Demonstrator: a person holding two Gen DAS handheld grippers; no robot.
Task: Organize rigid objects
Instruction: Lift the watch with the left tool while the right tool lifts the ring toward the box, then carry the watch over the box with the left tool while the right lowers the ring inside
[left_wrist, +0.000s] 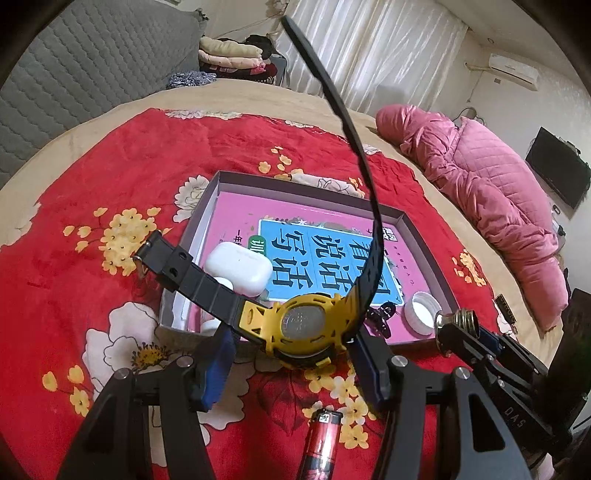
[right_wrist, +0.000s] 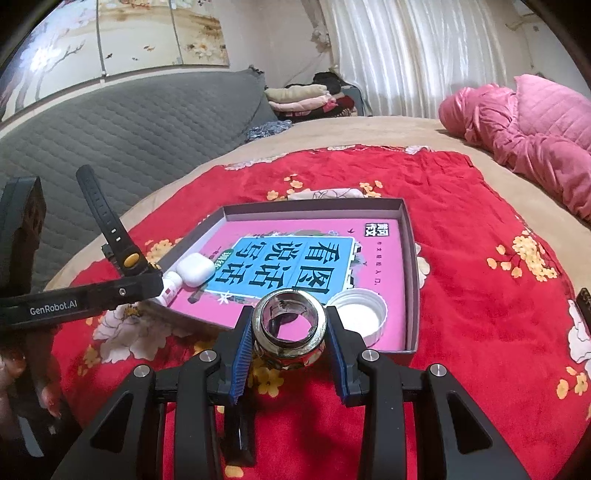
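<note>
My left gripper (left_wrist: 291, 341) is shut on a yellow and black wristwatch (left_wrist: 301, 328), held above the near edge of a shallow grey box (left_wrist: 424, 236); its black straps stick out left and up. The box holds a pink book (left_wrist: 325, 243), a white earbud case (left_wrist: 238, 267), a small white bottle (right_wrist: 170, 286), a white cap (left_wrist: 421, 312) and a black clip (left_wrist: 380, 319). My right gripper (right_wrist: 290, 334) is shut on a shiny metal fitting (right_wrist: 290, 325), just in front of the box's near edge. The watch strap (right_wrist: 101, 210) also shows at the left of the right wrist view.
The box lies on a red floral cloth (left_wrist: 129, 177) over a bed. A red cylinder (left_wrist: 321, 439) lies on the cloth below my left gripper. A pink quilt (left_wrist: 480, 192) lies to the right, a grey padded headboard (right_wrist: 129, 129) at the back.
</note>
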